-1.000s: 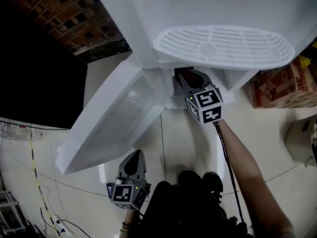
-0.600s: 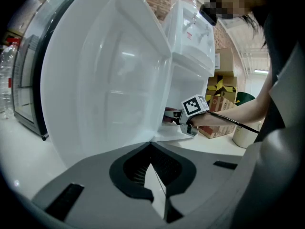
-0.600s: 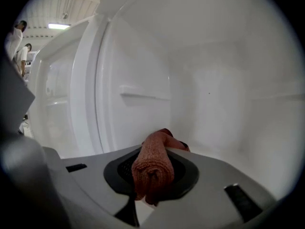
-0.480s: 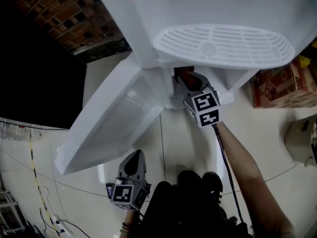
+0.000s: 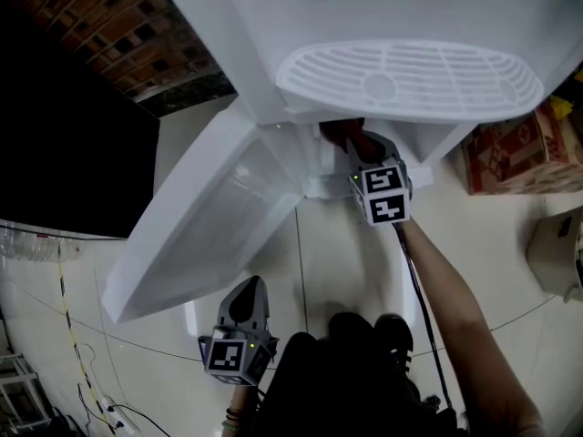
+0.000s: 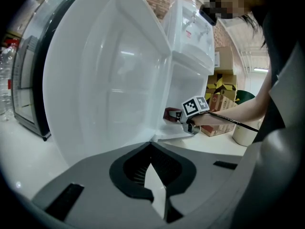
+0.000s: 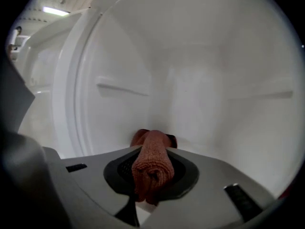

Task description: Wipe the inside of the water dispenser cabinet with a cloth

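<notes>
Rolled tight, the rust-red cloth [image 7: 152, 171] is clamped between the closed jaws of my right gripper [image 7: 152, 151]. Its far end lies low inside the white cabinet [image 7: 214, 89] of the water dispenser, at the foot of the back wall. From my head view that gripper reaches into the opening, its marker cube [image 5: 384, 192] just outside the cabinet's edge and my bare forearm [image 5: 446, 299] trailing back from it.

The cabinet door [image 5: 205, 221] stands swung wide to my left. The slotted drip tray [image 5: 410, 80] juts out directly above the opening.

My left gripper [image 5: 246, 300] hangs low near my dark clothing, well apart from the cabinet. It faces the inner side of the open door, jaws drawn together with nothing between them.

Pale glossy floor tiles [image 5: 337, 262] spread beneath. A printed cardboard box [image 5: 519, 153] sits on them to the right of the dispenser, and a brick wall [image 5: 118, 25] rises beyond the door.
</notes>
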Demonstrator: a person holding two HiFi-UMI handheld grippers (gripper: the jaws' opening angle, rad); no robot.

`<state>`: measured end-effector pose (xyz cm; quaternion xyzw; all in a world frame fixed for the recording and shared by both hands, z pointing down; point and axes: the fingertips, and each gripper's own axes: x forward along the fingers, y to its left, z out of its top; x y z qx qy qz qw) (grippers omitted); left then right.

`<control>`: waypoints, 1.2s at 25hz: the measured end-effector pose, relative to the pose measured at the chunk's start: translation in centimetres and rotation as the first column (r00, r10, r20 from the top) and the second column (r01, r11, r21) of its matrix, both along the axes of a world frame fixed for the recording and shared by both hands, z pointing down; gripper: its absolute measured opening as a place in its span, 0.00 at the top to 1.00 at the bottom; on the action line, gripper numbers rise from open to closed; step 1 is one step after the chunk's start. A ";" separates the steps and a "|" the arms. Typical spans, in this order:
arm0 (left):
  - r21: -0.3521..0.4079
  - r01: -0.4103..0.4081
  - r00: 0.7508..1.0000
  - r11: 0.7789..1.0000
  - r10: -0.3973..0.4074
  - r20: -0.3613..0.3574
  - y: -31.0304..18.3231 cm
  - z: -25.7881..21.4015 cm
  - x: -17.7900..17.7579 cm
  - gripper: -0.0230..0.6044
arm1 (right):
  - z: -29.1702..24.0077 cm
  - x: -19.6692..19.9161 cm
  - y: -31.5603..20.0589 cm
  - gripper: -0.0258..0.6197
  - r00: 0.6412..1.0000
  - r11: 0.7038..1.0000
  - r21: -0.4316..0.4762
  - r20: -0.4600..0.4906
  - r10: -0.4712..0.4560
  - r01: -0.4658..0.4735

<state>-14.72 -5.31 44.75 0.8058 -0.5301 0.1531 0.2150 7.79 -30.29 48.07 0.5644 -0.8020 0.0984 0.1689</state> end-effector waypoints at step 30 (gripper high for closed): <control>0.003 0.005 0.999 1.000 -0.004 -0.041 -0.1 -0.6 1.0 0.99 | -0.2 -5.2 5.1 0.85 0.997 0.994 -0.077 0.040 -0.072 0.075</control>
